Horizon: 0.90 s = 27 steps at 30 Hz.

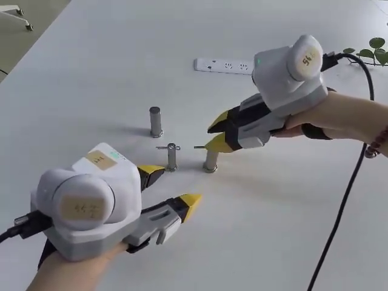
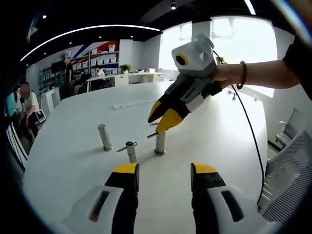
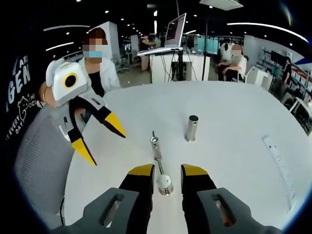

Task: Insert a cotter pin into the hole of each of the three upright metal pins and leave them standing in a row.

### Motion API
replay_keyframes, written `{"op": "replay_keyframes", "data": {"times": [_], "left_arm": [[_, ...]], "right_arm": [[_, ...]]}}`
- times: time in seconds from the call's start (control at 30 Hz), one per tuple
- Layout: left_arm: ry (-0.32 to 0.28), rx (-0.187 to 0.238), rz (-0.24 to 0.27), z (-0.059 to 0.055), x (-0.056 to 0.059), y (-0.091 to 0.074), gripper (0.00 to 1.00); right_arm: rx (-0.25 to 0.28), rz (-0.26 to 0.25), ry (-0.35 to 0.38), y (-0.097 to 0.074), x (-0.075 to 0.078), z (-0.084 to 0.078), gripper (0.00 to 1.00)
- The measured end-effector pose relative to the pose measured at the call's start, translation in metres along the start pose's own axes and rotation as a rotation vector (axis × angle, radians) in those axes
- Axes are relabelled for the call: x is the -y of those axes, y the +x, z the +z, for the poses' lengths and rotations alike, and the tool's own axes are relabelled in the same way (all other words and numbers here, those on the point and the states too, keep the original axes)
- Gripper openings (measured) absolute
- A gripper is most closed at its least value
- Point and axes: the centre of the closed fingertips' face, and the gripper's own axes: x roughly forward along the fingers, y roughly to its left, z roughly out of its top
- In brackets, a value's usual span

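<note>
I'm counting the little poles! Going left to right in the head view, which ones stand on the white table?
Bare grey upright metal pin → middle grey metal pin, with a thin cotter pin through its top → third grey metal pin.

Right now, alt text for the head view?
The right gripper, jaws open, hovers at the right metal pin, a cotter pin at its top, on a table. The middle metal pin holds a second cotter pin; the far metal pin is bare.
</note>
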Motion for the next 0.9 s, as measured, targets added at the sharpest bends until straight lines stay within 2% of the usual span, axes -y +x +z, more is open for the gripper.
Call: {"op": "replay_keyframes", "data": {"times": [0.07,0.17,0.2,0.27,0.43,0.57,0.8,0.9], "left_arm": [[-0.001,0.002,0.004,0.0,-0.002,-0.002,0.41],[-0.007,0.007,0.011,-0.001,-0.005,-0.005,0.43],[-0.009,0.008,0.012,0.0,-0.006,-0.006,0.43],[-0.01,0.009,0.016,0.0,-0.007,-0.008,0.45],[-0.02,0.028,0.004,0.002,-0.007,-0.013,0.48],[-0.02,0.042,-0.003,0.004,-0.007,-0.016,0.53],[-0.026,0.037,-0.007,0.004,-0.009,-0.018,0.6],[-0.032,0.038,-0.015,0.004,-0.009,-0.02,0.62]], "right_arm": [[0.02,-0.011,0.019,0.0,0.002,0.005,0.18],[0.084,-0.029,0.102,0.002,0.004,0.019,0.19],[0.107,-0.039,0.124,0.004,0.01,0.022,0.2],[0.118,-0.055,0.141,0.004,0.013,0.026,0.21],[0.139,-0.098,0.141,0.014,0.025,0.036,0.23],[0.143,-0.126,0.134,0.023,0.028,0.042,0.27],[0.137,-0.152,0.166,0.042,0.033,0.044,0.27],[0.134,-0.156,0.177,0.052,0.04,0.044,0.28]]}}
